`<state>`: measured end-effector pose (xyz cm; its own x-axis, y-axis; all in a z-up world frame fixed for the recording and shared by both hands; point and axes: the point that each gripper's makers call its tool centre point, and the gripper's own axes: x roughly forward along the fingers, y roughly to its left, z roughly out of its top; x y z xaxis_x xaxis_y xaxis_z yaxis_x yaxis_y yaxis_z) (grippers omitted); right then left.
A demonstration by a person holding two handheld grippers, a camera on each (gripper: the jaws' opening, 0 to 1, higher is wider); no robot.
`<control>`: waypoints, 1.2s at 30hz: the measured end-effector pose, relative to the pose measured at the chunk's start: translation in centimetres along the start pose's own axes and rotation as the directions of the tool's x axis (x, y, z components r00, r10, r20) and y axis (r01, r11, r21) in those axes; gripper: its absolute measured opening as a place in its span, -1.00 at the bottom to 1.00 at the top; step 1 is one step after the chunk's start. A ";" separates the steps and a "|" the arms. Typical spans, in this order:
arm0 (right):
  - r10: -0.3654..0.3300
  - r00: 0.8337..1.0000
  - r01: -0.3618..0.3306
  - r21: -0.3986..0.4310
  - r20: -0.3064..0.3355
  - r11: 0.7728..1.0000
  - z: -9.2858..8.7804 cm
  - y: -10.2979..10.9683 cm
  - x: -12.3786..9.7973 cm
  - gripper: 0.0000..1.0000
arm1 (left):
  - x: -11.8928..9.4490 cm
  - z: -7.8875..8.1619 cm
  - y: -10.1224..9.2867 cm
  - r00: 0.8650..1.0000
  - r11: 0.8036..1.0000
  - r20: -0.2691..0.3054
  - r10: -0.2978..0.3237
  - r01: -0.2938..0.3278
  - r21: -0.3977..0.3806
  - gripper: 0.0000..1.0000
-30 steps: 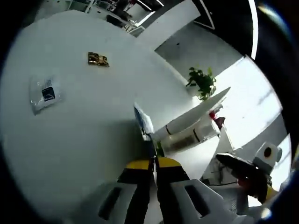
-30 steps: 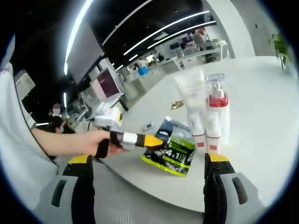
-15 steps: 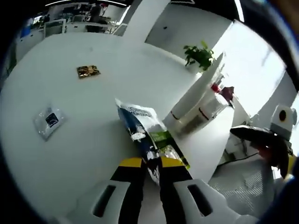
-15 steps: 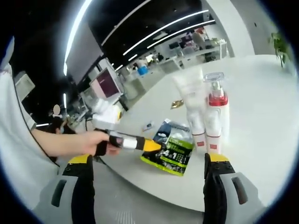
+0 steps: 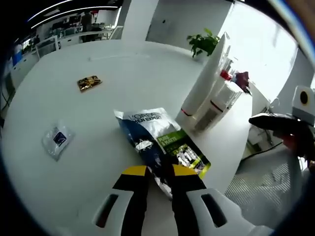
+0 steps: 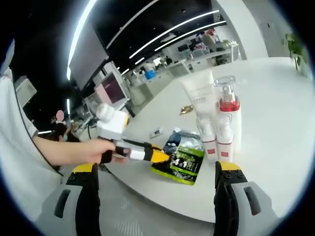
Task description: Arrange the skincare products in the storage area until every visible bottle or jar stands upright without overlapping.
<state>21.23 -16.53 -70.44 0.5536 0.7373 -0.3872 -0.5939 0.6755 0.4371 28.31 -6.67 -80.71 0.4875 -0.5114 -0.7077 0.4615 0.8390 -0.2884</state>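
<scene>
A blue and green skincare sachet (image 5: 156,140) lies flat on the round white table (image 5: 78,113). Its near end sits between the slightly parted jaws of my left gripper (image 5: 160,173), which is open. Just past it a white tube (image 5: 205,73) stands on its cap beside an upright spray bottle (image 5: 222,96) with a red collar. In the right gripper view the sachet (image 6: 183,160), the tube (image 6: 199,103) and the bottle (image 6: 226,115) show ahead. My right gripper (image 6: 156,168) hangs wide open off the table edge, holding nothing. A hand brings the left gripper (image 6: 150,156) to the sachet.
A small gold sachet (image 5: 89,82) and a clear sachet (image 5: 57,139) lie apart on the table's left side. A potted plant (image 5: 202,43) stands beyond the far edge. The table edge (image 6: 197,196) runs close in front of the right gripper. Office desks and monitors (image 6: 113,88) fill the background.
The sachet went from edge-on in the shut left jaws to lying flat on the table, and those jaws have parted. The left view rolled level. The right gripper stayed put.
</scene>
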 end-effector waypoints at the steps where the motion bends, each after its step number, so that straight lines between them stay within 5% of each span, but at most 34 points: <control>1: -0.001 1.000 0.001 0.000 0.000 1.000 0.0 0.0 0.0 0.95 | 0.0 0.0 0.1 1.000 1.000 -0.004 0.001 -0.001 0.000 -0.79; 15: 0.000 1.000 0.000 0.002 -0.003 1.000 0.0 0.2 0.0 0.95 | -0.1 -0.3 0.7 0.999 0.999 -0.017 0.029 -0.028 0.029 -0.78; 36: -0.010 1.000 0.009 0.004 0.006 1.000 0.1 -0.1 -0.1 0.94 | -2.0 -0.3 1.2 1.000 0.998 0.016 0.023 -0.024 0.064 -0.31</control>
<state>21.27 -16.62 -70.39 0.5630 0.7307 -0.3861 -0.5861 0.6824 0.4368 27.69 -4.65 -79.83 0.5096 -0.4951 -0.7037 0.4965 0.8372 -0.2295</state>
